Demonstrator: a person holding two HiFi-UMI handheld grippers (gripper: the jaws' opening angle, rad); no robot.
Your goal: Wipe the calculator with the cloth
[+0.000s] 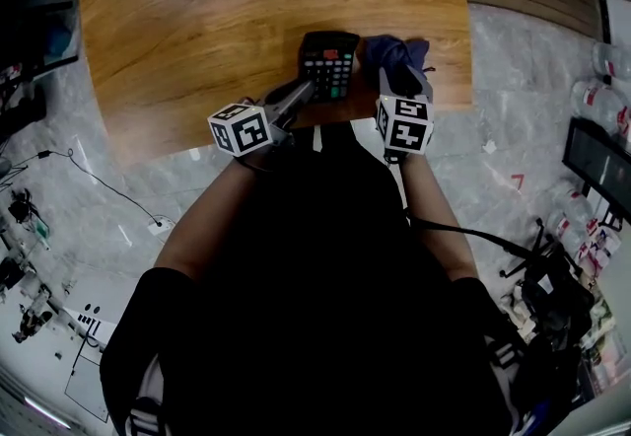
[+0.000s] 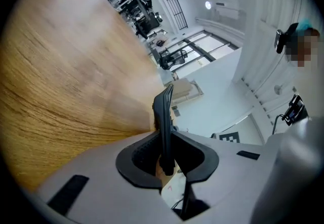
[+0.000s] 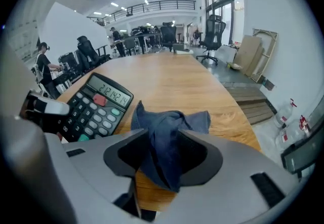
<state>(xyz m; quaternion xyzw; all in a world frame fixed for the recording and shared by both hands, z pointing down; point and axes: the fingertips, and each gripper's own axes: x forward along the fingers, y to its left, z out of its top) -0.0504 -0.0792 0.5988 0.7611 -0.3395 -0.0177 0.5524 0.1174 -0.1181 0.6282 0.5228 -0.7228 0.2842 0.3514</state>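
We see the wooden table filling the upper part of the head view, its near edge curving just in front of the person and its right edge lying close beyond the work. Wide bare wood stretches away and to the left, and grey stone floor surrounds it. Both of the person's forearms reach forward from a dark torso: the left forearm angles in towards the centre, while the right forearm runs nearly straight ahead. The left gripper, with its marker cube turned to one side, points low and almost level across the near table edge. In the left gripper view, its jaws are partly closed with one pad against either face of the calculator, which shows there edge-on as a thin black slab. The right gripper tips steeply down, its marker cube facing up. Its jaws stand wide apart, and the dark blue cloth sits bunched and loose between them rather than pinched. The calculator sits close to the near edge of the table, keys and lit display facing up. The cloth rests on the wood just to its right, near the table's right-hand corner, so little room remains on that side.
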